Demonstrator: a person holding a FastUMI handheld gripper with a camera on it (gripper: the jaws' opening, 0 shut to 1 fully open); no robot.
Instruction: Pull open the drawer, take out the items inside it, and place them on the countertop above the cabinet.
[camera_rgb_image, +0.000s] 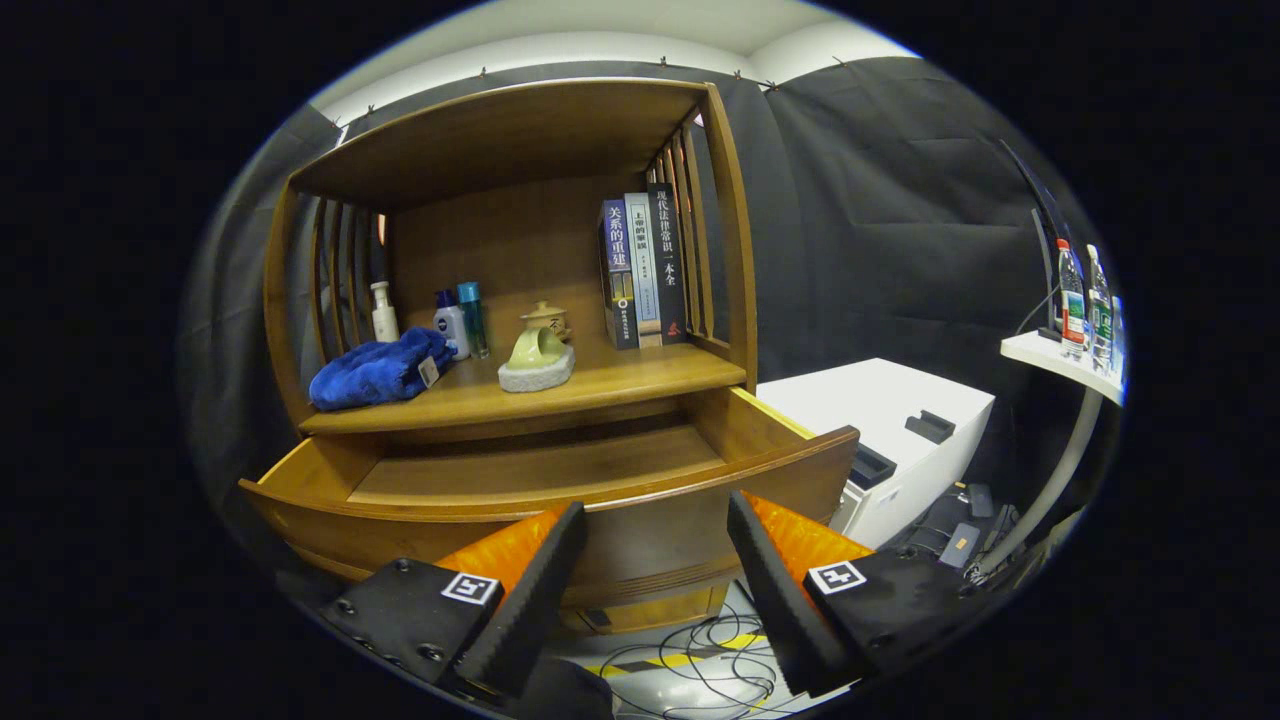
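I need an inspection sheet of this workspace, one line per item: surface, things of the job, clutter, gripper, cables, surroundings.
Surface: wooden countertop above the drawer, partly occupied.
Job's things: drawer pulled open; visible floor bare. Blue towel, white pump bottle, two small bottles and ceramic teapot piece stand on the countertop.
Clutter: three upright books at the countertop's right end.
Grippers: hand-held gripper open, holding nothing, fingers just before the drawer front.
Cables: loose wires on the floor below the drawer, near striped tape.
Surroundings: white box to the right; water bottles on a white side shelf.
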